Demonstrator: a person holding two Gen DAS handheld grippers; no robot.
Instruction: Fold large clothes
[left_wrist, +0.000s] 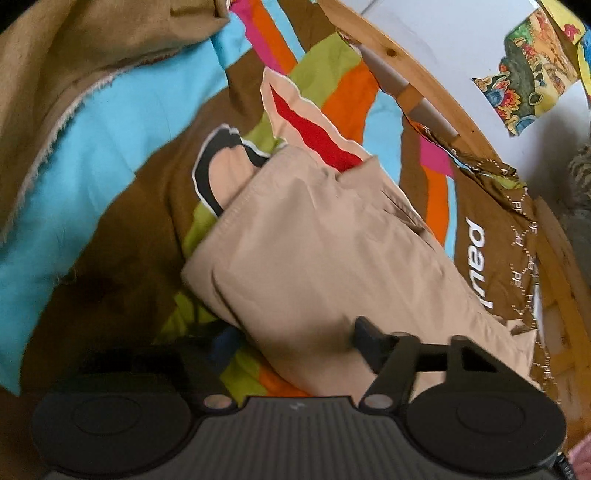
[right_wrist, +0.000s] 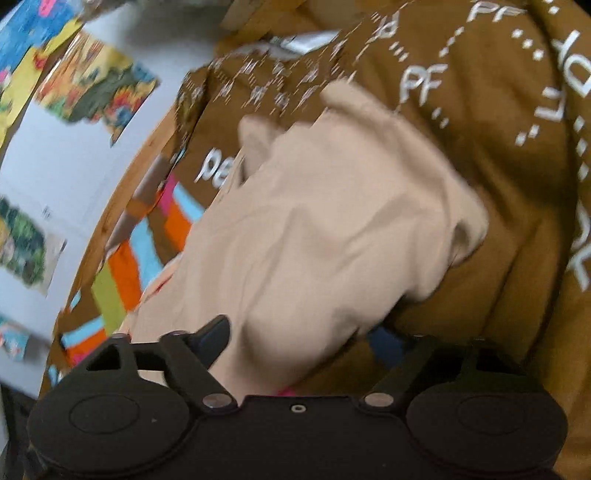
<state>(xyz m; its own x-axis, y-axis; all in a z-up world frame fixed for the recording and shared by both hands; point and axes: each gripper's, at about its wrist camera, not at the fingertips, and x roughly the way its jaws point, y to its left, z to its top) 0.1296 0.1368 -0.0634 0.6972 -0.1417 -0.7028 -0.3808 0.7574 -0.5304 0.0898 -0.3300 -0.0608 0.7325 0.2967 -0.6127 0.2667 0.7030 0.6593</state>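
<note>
Both hand-held grippers, left and right, seemingly grasp the beige garment edge.

Both wrist views look steeply down from close range, sharing the beige garment on the striped bedspread.

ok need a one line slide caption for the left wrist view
Left hand-held gripper over a folded beige cotton garment lying on a multicoloured striped bedsheet, beside a curved wooden bed frame.
</note>
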